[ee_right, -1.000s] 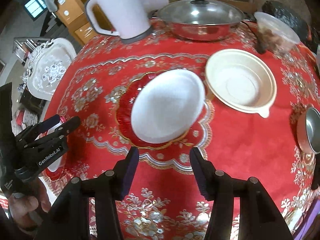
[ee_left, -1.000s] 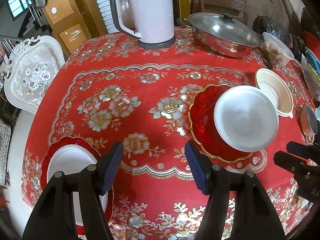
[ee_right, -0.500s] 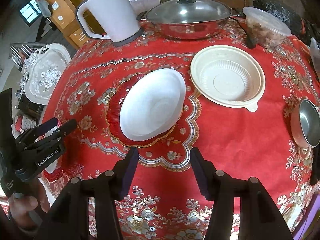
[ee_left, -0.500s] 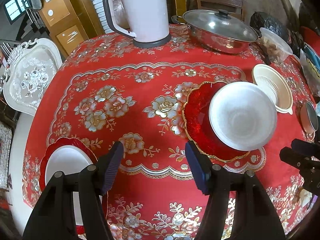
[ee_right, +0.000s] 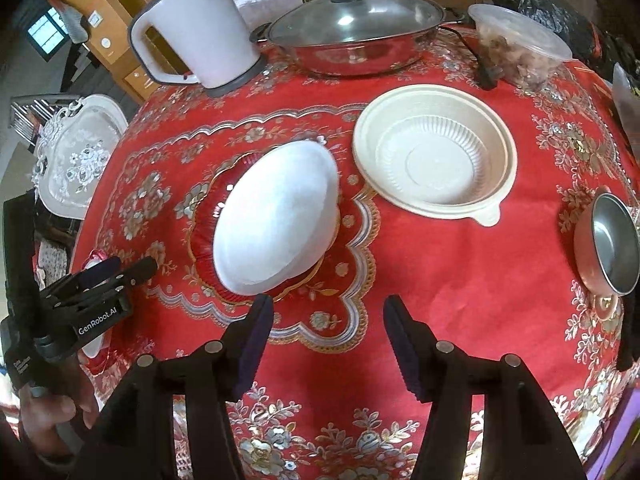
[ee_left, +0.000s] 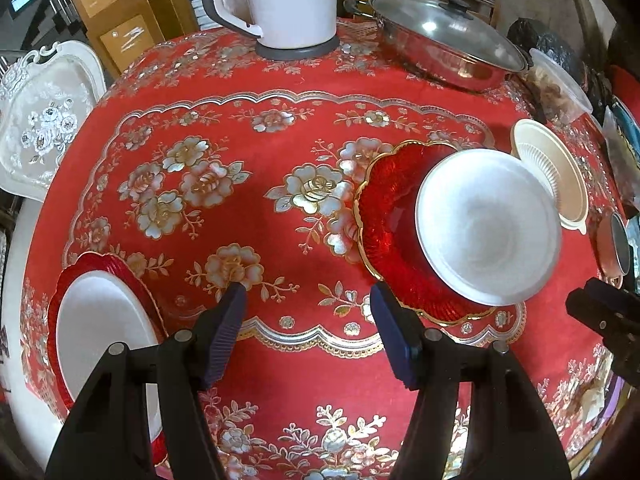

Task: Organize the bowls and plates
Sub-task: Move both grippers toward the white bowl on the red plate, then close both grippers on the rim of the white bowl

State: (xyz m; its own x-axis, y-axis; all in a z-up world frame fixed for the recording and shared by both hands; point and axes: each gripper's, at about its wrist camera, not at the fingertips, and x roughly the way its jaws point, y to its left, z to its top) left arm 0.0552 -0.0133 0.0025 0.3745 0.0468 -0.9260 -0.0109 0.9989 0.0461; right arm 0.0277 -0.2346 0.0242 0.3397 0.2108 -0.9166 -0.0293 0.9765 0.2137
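Both tongs, left and right, hung apart and empty over the tabletop; white bowl sat tilted on red plate.

The left claw hangs with its two dark ribbed fingers spread wide and nothing between them. The right claw is likewise spread, its gap empty. From the right wrist view, the left claw appears far off to the left, gripped from below by a hand around its handle.
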